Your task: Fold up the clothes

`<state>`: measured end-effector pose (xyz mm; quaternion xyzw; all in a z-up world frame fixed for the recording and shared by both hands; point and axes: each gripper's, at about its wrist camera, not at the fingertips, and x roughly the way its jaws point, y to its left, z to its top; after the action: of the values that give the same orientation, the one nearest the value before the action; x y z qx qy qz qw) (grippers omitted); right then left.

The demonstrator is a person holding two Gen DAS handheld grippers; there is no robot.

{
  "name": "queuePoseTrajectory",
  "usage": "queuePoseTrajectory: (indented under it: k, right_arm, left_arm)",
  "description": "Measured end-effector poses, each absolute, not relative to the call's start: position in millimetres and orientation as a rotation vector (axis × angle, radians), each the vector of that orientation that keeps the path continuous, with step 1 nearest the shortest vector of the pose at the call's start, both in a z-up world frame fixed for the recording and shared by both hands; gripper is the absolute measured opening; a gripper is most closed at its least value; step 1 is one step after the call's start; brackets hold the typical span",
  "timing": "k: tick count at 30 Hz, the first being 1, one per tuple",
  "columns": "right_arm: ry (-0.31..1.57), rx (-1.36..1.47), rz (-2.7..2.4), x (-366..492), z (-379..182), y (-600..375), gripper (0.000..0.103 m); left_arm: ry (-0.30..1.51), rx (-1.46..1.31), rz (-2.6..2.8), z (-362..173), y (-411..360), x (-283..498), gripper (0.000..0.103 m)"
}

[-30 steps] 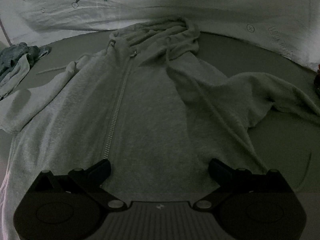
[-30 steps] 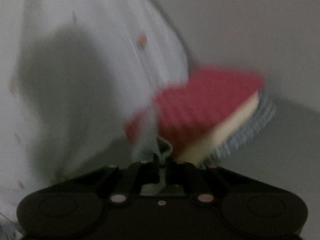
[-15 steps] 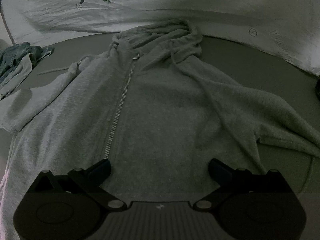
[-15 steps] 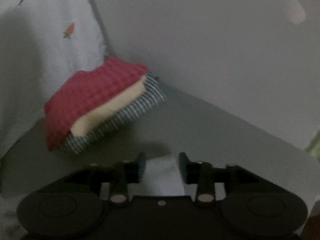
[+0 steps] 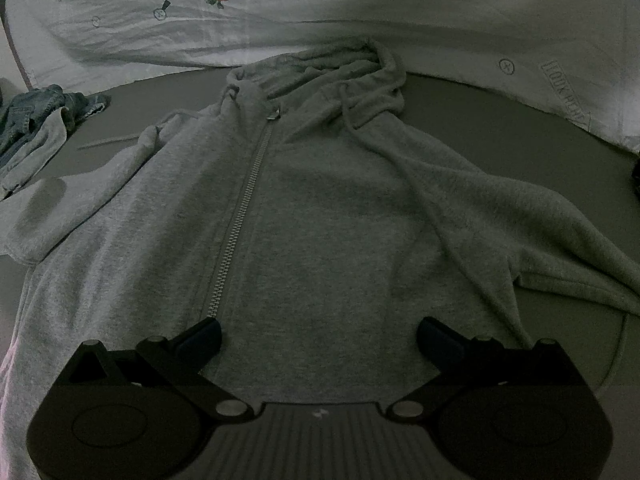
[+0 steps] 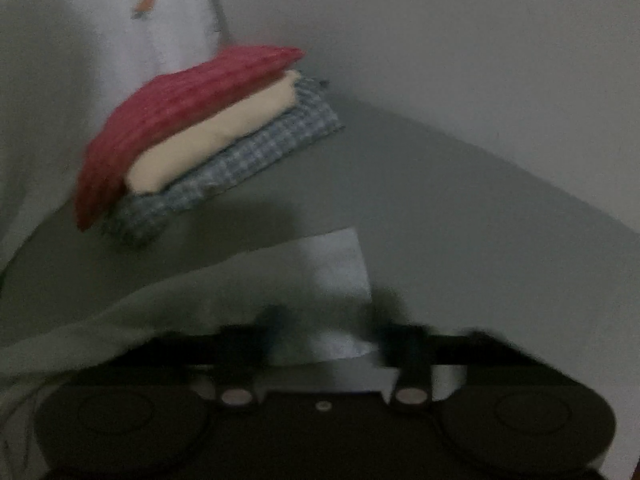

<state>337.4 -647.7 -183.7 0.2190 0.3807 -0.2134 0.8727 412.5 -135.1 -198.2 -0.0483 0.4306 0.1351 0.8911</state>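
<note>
A grey zip hoodie (image 5: 320,208) lies face up on the grey bed surface (image 5: 480,120), hood at the far end and both sleeves spread outward. My left gripper (image 5: 319,330) hovers open over the hem, nothing between its fingers. In the right wrist view the hoodie's sleeve cuff (image 6: 336,268) lies flat on the surface. My right gripper (image 6: 328,320) is blurred just behind it. Its jaws are closing; the cuff's near end lies between the fingers, which stand apart and do not press on it.
A folded stack (image 6: 192,120) of red, cream and checked cloth sits at the far left of the right wrist view, against a pale wall (image 6: 440,40). A white carrot-print duvet (image 5: 360,20) borders the far side. Crumpled denim clothes (image 5: 36,116) lie at the left.
The right gripper came down and let go of the sleeve cuff, which now lies flat on the surface. The hoodie's right sleeve has spread out to the right. The left gripper stayed put.
</note>
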Motion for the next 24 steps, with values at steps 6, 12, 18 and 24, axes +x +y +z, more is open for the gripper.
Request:
queuePoseTrajectory:
  k: [6,12,18,24]
  right_arm:
    - [0.639,0.448,-0.468,310,-105,-654,0.000]
    - [0.583,0.320,-0.528,283,-54,-656,0.000]
    - [0.797,0.281,-0.451,294,-107,-640,0.015]
    - [0.909,0.190,-0.286,291,-141,-595,0.048]
  left_arm:
    - [0.893,-0.099,0.278,-198,-134,412,0.103]
    - [0.878,-0.109,0.302,-195,-145,423,0.103]
    - [0.870,-0.106,0.303,-196,-144,428,0.103]
    - [0.863,-0.106,0.307,-197,-143,432,0.103]
